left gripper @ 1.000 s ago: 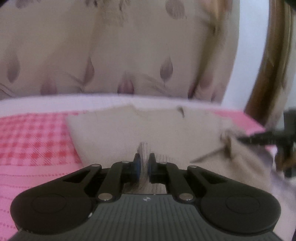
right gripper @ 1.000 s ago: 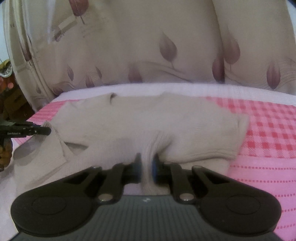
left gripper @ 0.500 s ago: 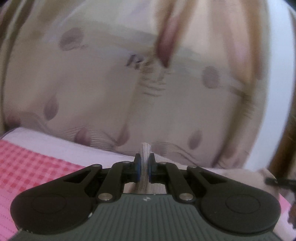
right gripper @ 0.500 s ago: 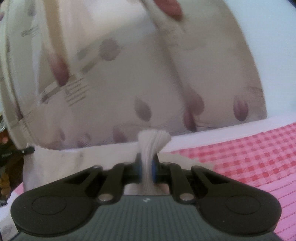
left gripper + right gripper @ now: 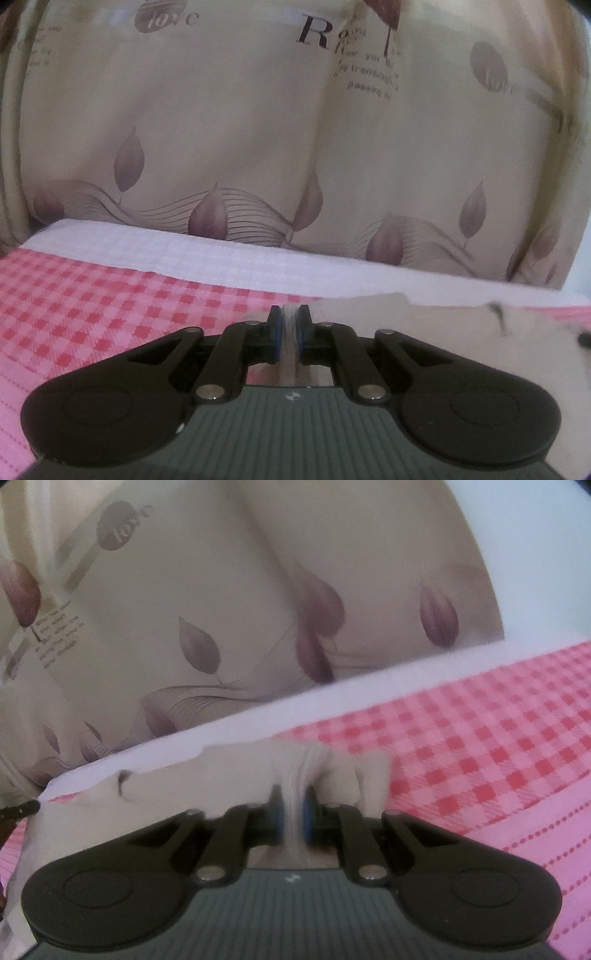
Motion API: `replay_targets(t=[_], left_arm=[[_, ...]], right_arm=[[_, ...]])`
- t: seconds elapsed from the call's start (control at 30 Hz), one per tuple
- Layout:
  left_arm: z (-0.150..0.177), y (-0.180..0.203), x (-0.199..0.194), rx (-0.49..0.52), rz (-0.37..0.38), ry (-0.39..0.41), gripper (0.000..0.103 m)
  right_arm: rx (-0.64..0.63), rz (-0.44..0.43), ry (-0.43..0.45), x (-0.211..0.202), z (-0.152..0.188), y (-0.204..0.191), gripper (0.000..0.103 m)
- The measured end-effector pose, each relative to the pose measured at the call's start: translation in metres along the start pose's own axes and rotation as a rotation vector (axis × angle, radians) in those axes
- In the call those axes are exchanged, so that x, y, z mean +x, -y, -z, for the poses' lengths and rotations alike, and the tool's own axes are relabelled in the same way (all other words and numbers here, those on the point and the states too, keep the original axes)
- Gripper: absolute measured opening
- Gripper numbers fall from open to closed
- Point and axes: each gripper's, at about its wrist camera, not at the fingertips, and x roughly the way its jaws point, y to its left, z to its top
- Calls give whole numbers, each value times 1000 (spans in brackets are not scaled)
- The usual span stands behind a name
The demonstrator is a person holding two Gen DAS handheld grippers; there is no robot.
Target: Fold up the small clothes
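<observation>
Left wrist: both tools [image 5: 289, 325] [image 5: 293, 806] pinching beige garment [image 5: 177, 797] hem.

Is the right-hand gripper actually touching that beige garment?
Touching. The right wrist view shows the right gripper shut on a bunched fold of the beige garment, with cloth pinched between its blue pads.

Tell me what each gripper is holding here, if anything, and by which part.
Both hold the same beige knitted garment. The left gripper and the right gripper are each shut on a bunched pinch of its ribbed edge; which edge cannot be told.
</observation>
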Motion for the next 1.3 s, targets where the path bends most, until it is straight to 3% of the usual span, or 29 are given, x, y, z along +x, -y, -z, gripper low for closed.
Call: replay_targets(t=[0.07, 0.13, 0.17, 0.23, 0.3, 0.4, 0.43, 0.47, 0.53, 0.67, 0.8, 0.9, 1.0, 1.03, 1.3], left_arm=[[1, -2, 4, -14, -13, -21, 38], [1, -5, 3, -30, -37, 5, 92], [1, -6, -3, -33, -57, 45, 100], [0, -5, -16, -17, -79, 110, 103], [-2, -4, -28, 25, -93, 125, 103], [1, -6, -48, 44, -72, 130, 103], [3, -7, -54, 47, -61, 127, 103], [8, -6, -61, 56, -57, 125, 103], [17, -3, -70, 87, -55, 109, 103], [36, 6, -78, 151, -64, 72, 103], [47, 15, -80, 204, -101, 54, 103], [53, 18, -76, 234, -139, 36, 103], [56, 20, -73, 250, -157, 22, 103], [56, 19, -72, 252, -156, 18, 103], [55, 14, -58, 235, -162, -69, 103]], right_arm=[[-38, 29, -15, 6, 2, -5, 11], [-35, 42, -11, 6, 1, -4, 12], [-24, 39, -9, 6, 1, -3, 13], [7, 54, 11, -1, 1, -1, 20], [42, 81, 90, -21, 0, -2, 25], [59, 24, 184, -54, 1, -13, 28], [35, 6, 193, -62, 4, -21, 37], [1, -7, 195, -68, 8, -29, 55], [-77, -24, 189, -73, 19, -47, 80], [-221, 32, 118, -64, 38, -74, 81], [-248, 58, 62, -47, 50, -87, 82], [-258, 97, 7, -33, 59, -92, 88], [-301, 132, -3, -28, 63, -100, 96], [-311, 145, -21, -24, 64, -102, 103], [-326, 157, -38, -20, 66, -105, 103]])
